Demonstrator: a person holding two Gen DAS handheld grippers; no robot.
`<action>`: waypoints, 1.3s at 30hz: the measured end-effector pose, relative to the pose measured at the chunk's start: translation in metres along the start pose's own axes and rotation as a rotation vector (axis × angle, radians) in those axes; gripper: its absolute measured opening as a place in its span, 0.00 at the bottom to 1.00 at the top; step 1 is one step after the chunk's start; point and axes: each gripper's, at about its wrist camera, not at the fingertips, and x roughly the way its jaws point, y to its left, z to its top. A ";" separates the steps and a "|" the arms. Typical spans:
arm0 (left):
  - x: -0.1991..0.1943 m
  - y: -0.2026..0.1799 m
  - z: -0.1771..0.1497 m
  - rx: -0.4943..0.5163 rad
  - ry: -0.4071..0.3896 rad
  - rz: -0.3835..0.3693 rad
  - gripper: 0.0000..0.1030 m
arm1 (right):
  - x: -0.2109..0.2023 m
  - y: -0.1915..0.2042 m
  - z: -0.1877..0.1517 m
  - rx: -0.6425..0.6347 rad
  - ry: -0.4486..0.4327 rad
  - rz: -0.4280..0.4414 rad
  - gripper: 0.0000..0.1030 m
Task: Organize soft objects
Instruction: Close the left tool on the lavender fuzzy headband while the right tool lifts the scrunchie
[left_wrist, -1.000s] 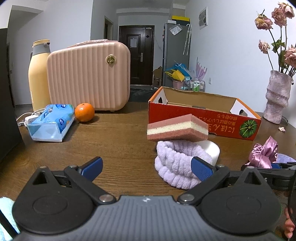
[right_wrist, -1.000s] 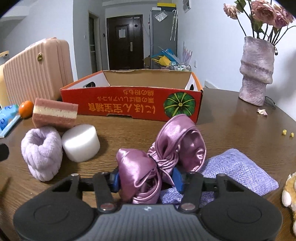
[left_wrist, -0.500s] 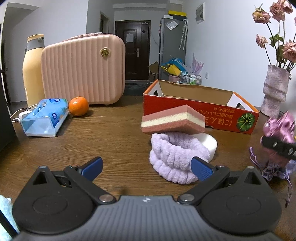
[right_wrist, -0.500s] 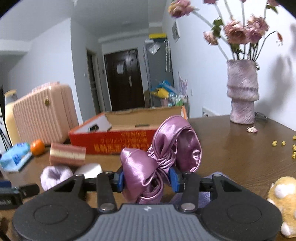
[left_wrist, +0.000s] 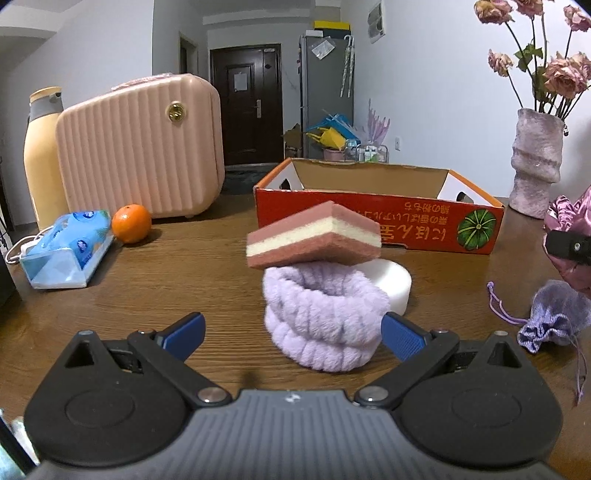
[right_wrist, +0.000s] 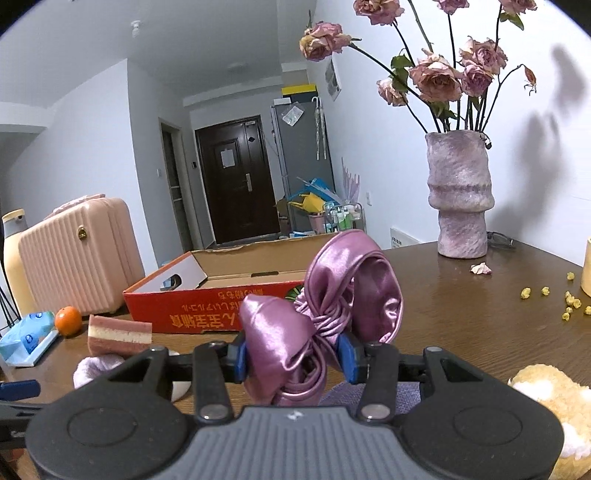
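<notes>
Right wrist view shows the brown wooden tabletop (right_wrist: 461, 314) and on it the long red cardboard box (right_wrist: 221, 295), whose visible interior looks bare, so by my judgement nothing has been sorted yet. The right gripper (right_wrist: 297, 356) has its jaws pinching a shiny mauve satin bow scrunchie (right_wrist: 317, 317), held off the tabletop just in front of the box; this looks like the first item on its way in. Left wrist view shows the left gripper (left_wrist: 291, 328) with jaws spread, one pad just beside the fluffy lilac towelling headband (left_wrist: 325, 317). Left to sort: the pink-and-cream layered sponge (left_wrist: 314, 236) resting on the headband, a white foam disc (left_wrist: 395, 282), and a small lilac knitted drawstring pouch (left_wrist: 554, 321).
</notes>
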 end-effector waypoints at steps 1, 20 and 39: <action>0.003 -0.003 0.001 -0.002 0.005 0.003 1.00 | 0.001 0.000 0.000 -0.001 0.003 0.000 0.44; 0.056 -0.022 0.011 -0.065 0.115 0.124 1.00 | 0.011 0.004 -0.006 -0.018 0.046 0.000 0.44; 0.044 -0.001 0.011 -0.092 0.109 0.050 0.36 | 0.013 0.004 -0.006 -0.043 0.060 0.024 0.44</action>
